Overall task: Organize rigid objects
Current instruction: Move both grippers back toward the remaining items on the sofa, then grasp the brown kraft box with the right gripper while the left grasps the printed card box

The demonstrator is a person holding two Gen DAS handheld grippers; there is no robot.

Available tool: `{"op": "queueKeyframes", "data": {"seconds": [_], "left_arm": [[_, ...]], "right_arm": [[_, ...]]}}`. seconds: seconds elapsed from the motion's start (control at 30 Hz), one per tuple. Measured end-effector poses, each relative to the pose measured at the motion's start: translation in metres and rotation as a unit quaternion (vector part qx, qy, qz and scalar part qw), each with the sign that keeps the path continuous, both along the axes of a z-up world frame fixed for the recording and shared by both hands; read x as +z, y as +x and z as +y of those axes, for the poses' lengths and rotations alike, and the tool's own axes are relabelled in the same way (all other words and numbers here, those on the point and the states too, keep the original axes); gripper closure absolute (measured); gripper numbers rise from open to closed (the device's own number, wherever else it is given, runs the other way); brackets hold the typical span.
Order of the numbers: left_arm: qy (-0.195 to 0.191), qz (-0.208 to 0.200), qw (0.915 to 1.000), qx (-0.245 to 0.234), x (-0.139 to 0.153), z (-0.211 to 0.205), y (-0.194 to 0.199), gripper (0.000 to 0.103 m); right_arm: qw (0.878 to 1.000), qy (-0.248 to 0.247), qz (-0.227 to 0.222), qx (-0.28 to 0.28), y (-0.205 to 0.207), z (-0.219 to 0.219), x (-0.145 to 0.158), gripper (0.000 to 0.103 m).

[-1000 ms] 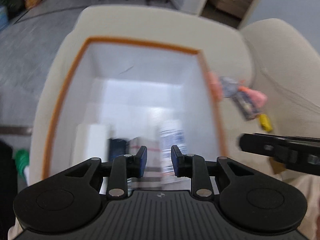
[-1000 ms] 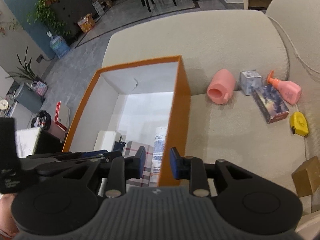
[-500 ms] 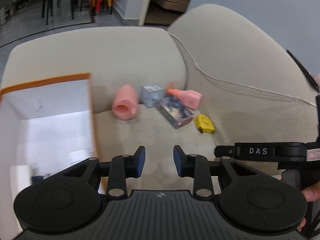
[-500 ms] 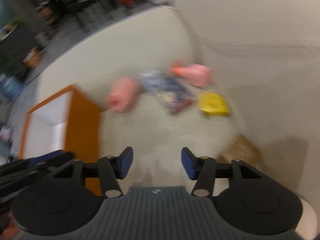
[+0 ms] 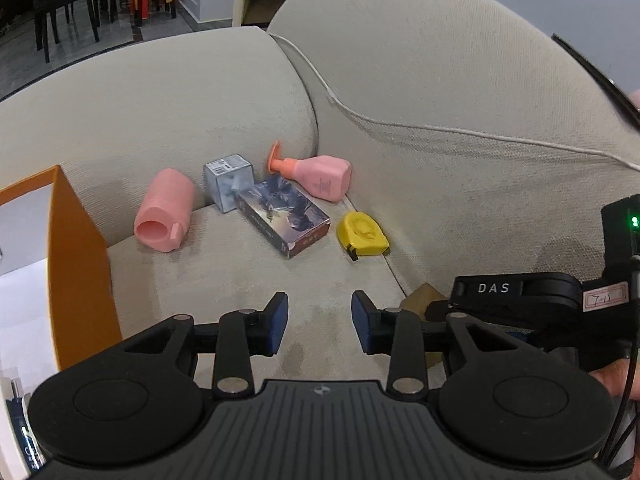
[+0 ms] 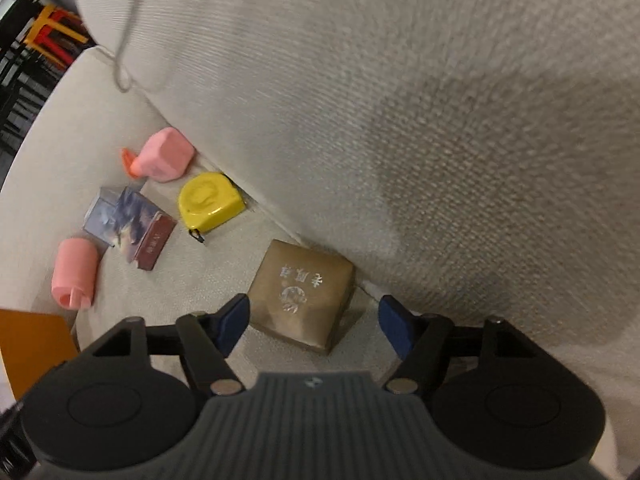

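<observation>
My right gripper point(image 6: 314, 322) jaws wide, flanking the brown box point(image 6: 302, 294) on the sofa point(image 6: 400, 100), my left gripper point(image 5: 319, 322) jaws narrowly parted, empty, orange storage box point(image 5: 76, 264) at left

The sofa point(image 5: 208, 92) is pale beige. On it are a pink cup point(image 5: 164, 210), a pink bottle point(image 5: 322, 174) with an orange top, a yellow tape measure point(image 5: 362, 232), a grey-blue cube box point(image 5: 228, 182), a blue and dark red picture box point(image 5: 286, 214), and a brown box point(image 6: 302, 290) with white writing. The big box point(image 5: 78, 248) is orange outside, white inside.
</observation>
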State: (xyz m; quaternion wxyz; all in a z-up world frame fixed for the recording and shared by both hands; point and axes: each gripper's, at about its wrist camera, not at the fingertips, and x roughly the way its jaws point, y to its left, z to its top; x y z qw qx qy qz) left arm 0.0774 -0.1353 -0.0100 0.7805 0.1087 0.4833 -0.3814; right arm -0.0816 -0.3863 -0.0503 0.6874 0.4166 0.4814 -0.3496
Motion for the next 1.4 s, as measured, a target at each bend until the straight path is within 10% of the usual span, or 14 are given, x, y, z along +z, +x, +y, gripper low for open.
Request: {"op": "queueKeyframes", "data": {"seconds": [0.43, 0.97, 1.4], "left_arm": [[0.025, 0.003, 0.9997, -0.008, -0.019, -0.015, 0.018, 0.057], [0.028, 0.083, 0.9907, 0.103, -0.057, -0.053, 0.087, 0.025], [0.088, 0.075, 0.9755, 0.187, -0.09, -0.103, 0.101, 0.02]], "right_arm": [[0.998, 0.065, 0.003, -0.027, 0.021, -0.013, -0.032, 0.037], [0.977, -0.047, -0.013, 0.206, 0.087, 0.008, -0.025, 0.041], [0.972, -0.059, -0.029, 0.225, 0.108, 0.014, -0.047, 0.044]]}}
